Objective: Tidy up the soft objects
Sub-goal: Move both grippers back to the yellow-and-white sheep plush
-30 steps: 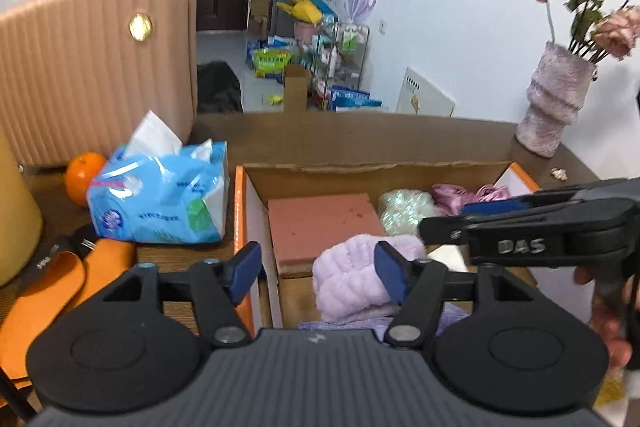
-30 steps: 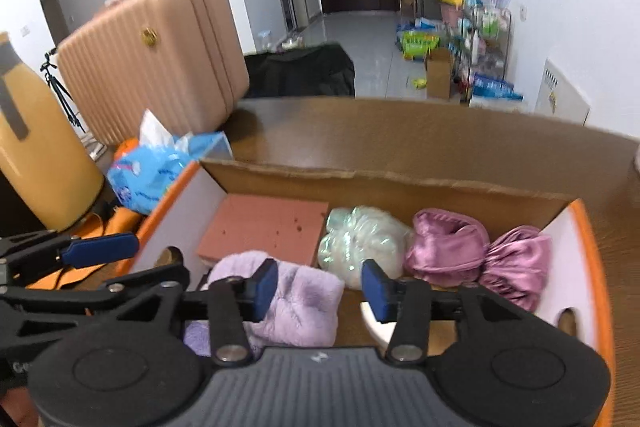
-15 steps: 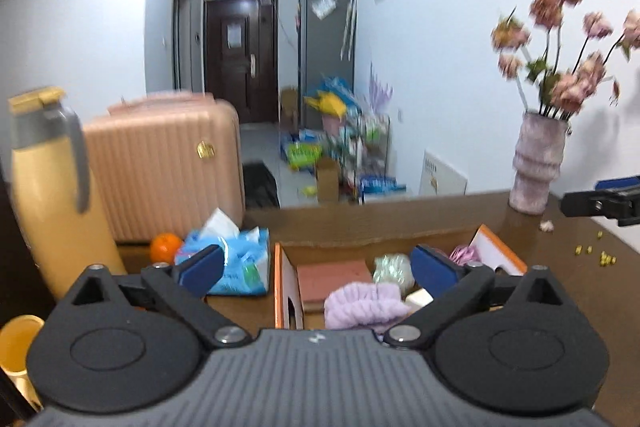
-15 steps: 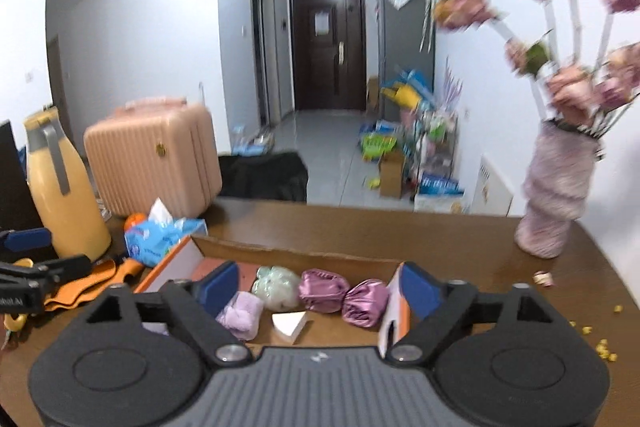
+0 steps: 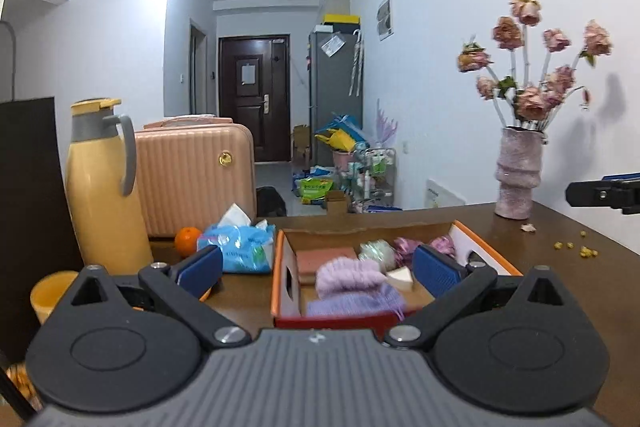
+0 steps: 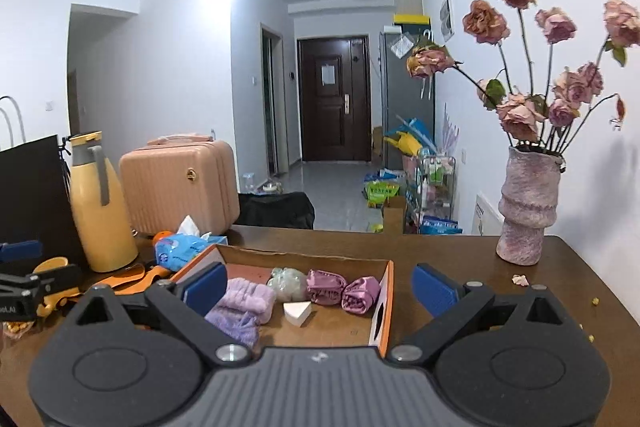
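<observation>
An orange-edged cardboard box (image 5: 281, 267) (image 6: 385, 291) sits on the brown table. It holds a fluffy lilac headband (image 5: 347, 274) (image 6: 247, 300), a lilac knit cloth (image 5: 356, 303), a pink sponge block (image 5: 325, 255), a pale green scrunchie (image 6: 288, 282), two pink satin scrunchies (image 6: 343, 290) and a white wedge sponge (image 6: 297, 311). My left gripper (image 5: 316, 269) is open and empty, held back from the box. My right gripper (image 6: 320, 290) is open and empty, also back and above the box.
A blue tissue pack (image 5: 240, 249), an orange (image 5: 187, 240), a yellow thermos (image 5: 105, 187) and a pink suitcase (image 5: 196, 171) stand left of the box. A pink vase of dried roses (image 6: 526, 211) stands at the right, with petals and crumbs (image 5: 574, 247) around.
Both grippers have pulled back and up from inside the box and their jaws have opened wide. The soft objects stay in the box.
</observation>
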Action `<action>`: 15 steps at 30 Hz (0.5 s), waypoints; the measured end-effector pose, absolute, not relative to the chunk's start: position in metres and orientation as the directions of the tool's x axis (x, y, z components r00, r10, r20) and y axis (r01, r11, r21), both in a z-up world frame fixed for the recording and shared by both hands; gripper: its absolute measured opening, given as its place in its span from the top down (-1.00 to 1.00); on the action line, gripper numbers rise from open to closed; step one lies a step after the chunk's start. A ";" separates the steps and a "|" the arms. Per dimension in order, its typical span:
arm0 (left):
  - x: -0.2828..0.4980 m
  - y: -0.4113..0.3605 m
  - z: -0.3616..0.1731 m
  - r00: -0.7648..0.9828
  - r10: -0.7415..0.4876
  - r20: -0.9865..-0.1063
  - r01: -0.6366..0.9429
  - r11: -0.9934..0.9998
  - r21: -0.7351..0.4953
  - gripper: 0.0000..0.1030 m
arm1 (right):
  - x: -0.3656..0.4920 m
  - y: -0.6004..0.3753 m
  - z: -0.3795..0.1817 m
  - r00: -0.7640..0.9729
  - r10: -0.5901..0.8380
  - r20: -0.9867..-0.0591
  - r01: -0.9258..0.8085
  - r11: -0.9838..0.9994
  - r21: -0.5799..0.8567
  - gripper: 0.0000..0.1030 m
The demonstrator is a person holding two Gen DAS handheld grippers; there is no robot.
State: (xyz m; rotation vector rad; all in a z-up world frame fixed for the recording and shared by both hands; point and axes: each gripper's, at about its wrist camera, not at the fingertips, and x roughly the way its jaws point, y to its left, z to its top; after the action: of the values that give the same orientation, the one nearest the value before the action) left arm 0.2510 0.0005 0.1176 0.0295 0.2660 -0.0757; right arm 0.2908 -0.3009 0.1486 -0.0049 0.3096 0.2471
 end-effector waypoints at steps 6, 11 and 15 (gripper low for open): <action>0.177 0.001 0.079 0.969 -0.084 -0.234 0.100 0.993 0.057 -1.00 | 0.223 -0.300 0.113 0.926 0.255 -0.280 -0.262 0.965 0.013 -0.95; 0.127 0.006 0.053 0.960 -0.101 -0.262 0.115 0.992 0.042 -1.00 | 0.166 -0.292 0.087 0.913 0.285 -0.293 -0.306 0.952 -0.027 -1.00; 0.099 0.011 0.035 0.954 -0.076 -0.291 0.091 0.995 0.038 -1.00 | 0.132 -0.286 0.060 0.899 0.292 -0.325 -0.314 0.949 -0.017 -1.00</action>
State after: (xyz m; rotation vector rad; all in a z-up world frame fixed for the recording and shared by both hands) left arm 0.0989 0.0112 0.0351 0.0509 0.2940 -0.0851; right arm 0.1319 -0.2856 0.0600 -0.0695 0.3256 0.3139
